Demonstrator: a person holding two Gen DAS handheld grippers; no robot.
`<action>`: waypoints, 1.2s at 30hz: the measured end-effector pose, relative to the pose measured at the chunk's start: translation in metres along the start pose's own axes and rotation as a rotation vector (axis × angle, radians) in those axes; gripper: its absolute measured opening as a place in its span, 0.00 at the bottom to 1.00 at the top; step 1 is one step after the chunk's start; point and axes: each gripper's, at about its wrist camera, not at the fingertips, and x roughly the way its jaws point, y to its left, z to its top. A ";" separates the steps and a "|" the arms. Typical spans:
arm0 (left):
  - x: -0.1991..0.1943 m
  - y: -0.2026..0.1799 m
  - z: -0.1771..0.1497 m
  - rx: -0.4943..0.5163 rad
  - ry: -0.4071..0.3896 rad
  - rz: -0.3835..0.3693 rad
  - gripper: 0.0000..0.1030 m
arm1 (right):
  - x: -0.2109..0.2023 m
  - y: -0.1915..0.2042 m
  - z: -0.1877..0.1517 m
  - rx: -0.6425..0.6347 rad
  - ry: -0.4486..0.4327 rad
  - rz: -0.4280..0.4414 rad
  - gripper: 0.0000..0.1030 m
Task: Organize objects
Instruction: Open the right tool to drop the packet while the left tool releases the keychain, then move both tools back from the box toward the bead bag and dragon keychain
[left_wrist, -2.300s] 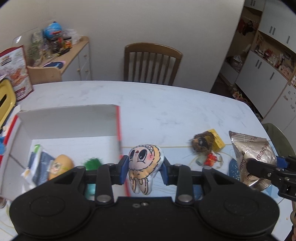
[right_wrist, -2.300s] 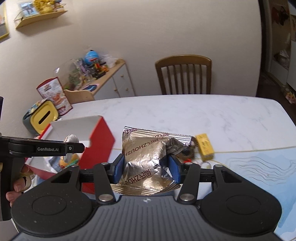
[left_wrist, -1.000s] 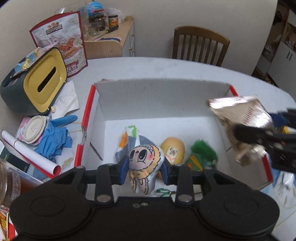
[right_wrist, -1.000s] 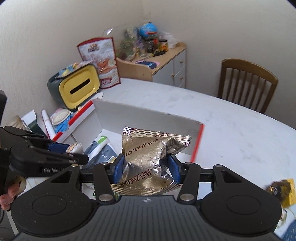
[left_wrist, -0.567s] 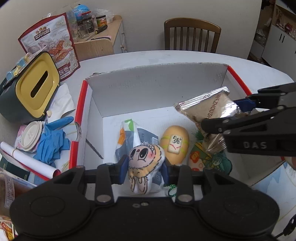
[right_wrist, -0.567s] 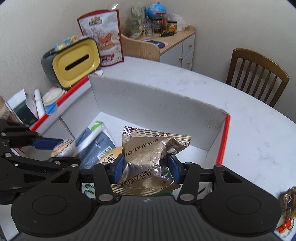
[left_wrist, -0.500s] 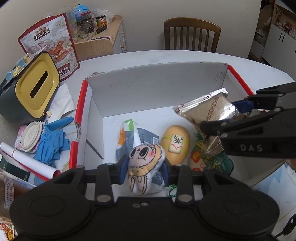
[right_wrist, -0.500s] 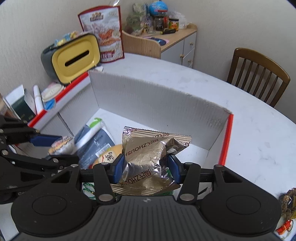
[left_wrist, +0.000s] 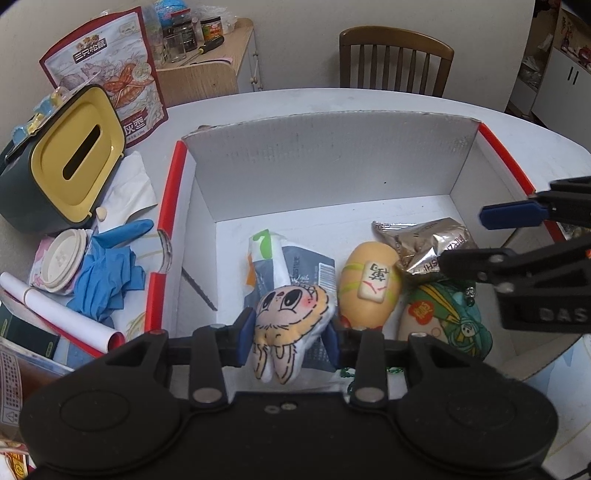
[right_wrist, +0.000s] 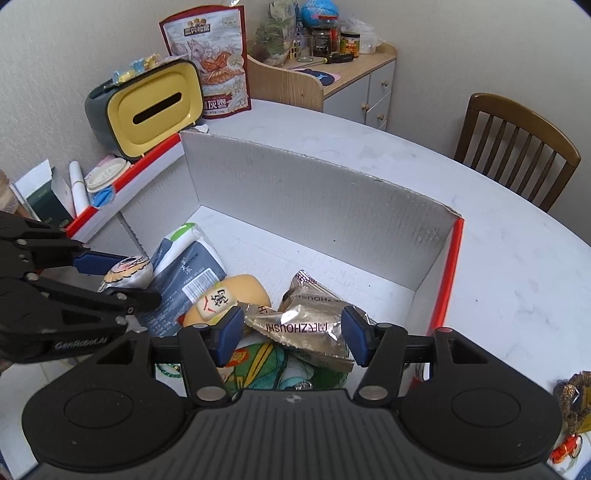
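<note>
- Left wrist view: the left gripper (left_wrist: 288, 338) is held over the near end of the white cardboard box (left_wrist: 332, 155), fingers clamped on a little plush toy with a cartoon face (left_wrist: 291, 317), which hangs above the box floor.
- Just behind the plush, a grey-and-white pouch (left_wrist: 291, 266) can be seen lying flat inside the box; to its right a yellow plush with a mahjong tile (left_wrist: 369, 284) is tucked in, and a green-and-cream plush (left_wrist: 447, 321) sits at the box's near right corner.
- A silver foil snack bag (left_wrist: 424, 240) is resting on those two plushes, near the box's right wall. The right gripper (left_wrist: 476, 236) is over it, fingers spread apart, nothing pinched.
- Left of the box, outside it: a yellow-lidded tissue box (left_wrist: 62, 162), blue gloves (left_wrist: 107, 273) and a rolled paper (left_wrist: 55, 314).
- Right wrist view: the right gripper (right_wrist: 291, 334) is seen with blue pads (right_wrist: 229, 332) wide open; the foil snack bag (right_wrist: 306, 321) is lying loose between them on the box contents.
- At the box's left side, the left gripper (right_wrist: 122, 277) is shown closed on the plush toy (right_wrist: 127, 273).
</note>
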 end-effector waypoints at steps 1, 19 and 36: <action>-0.001 0.000 0.000 -0.005 0.000 0.003 0.37 | -0.003 -0.001 -0.001 0.005 -0.002 0.006 0.56; -0.034 -0.005 -0.004 -0.026 -0.051 -0.001 0.62 | -0.076 -0.010 -0.017 0.069 -0.118 0.054 0.63; -0.095 -0.041 -0.008 -0.012 -0.158 -0.070 0.69 | -0.141 -0.023 -0.042 0.128 -0.223 0.051 0.64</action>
